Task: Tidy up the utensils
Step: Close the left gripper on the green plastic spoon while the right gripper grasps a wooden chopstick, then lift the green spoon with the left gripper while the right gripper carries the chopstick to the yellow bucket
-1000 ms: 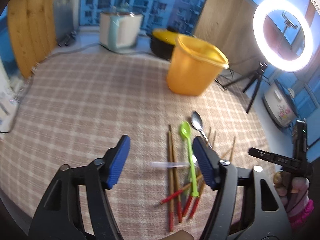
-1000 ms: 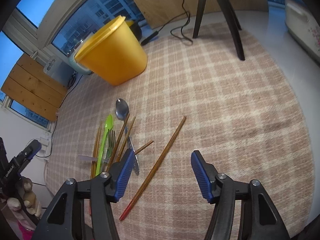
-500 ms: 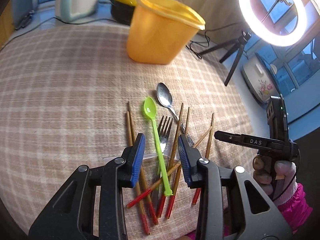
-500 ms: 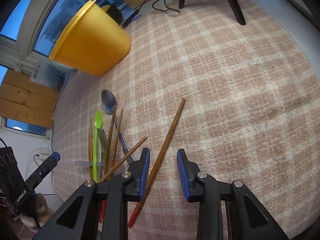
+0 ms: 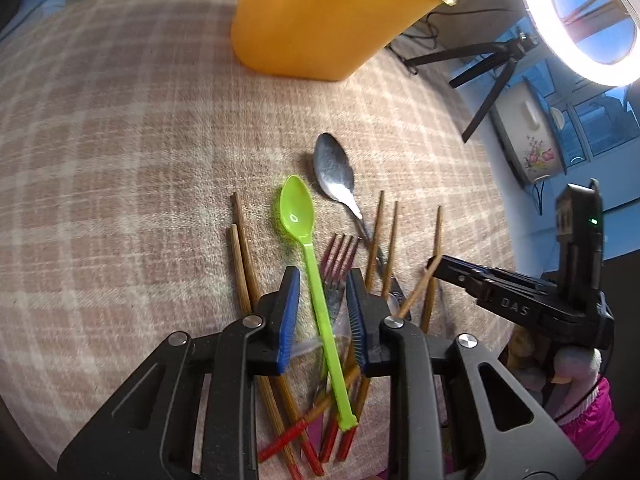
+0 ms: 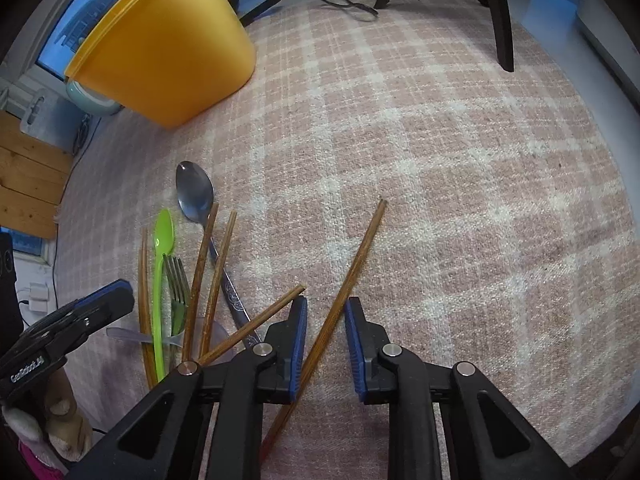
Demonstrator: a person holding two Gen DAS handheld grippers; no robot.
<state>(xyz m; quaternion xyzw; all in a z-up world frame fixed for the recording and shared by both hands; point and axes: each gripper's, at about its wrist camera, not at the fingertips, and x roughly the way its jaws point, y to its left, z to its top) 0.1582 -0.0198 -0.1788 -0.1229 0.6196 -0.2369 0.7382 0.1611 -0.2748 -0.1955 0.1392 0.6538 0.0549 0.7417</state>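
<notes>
Over the last second you have brought both grippers down onto the pile and narrowed each from a wide spread to a slim gap. Your left gripper (image 5: pixel 322 314), low centre of the left wrist view, now brackets the handle of the green plastic spoon (image 5: pixel 316 280); a sliver of space shows on both sides, so I judge it is not yet clamped. The spoon lies across the fork (image 5: pixel 340 268) and several red-tipped chopsticks (image 5: pixel 240 264), with its bowl pointing toward the yellow bucket (image 5: pixel 320 20) at the top of the frame. The steel spoon (image 5: pixel 334 174) lies just right of that bowl. Your right gripper (image 6: pixel 325 344), low centre of the right wrist view, straddles the lone chopstick (image 6: pixel 352 268), which lies apart from the pile and runs diagonally toward the frame's middle; its left pad (image 6: pixel 299 344) appears to touch the stick, while the right pad stands clear. A second loose chopstick (image 6: pixel 256 320) rests against the left finger's outer side. Both picks are set up, neither is secured. Closing fully should take each item; watch that the green spoon's handle does not drag the crossed sticks beneath it. The plaid tabletop (image 6: pixel 460 200) elsewhere carries nothing of the task.
</notes>
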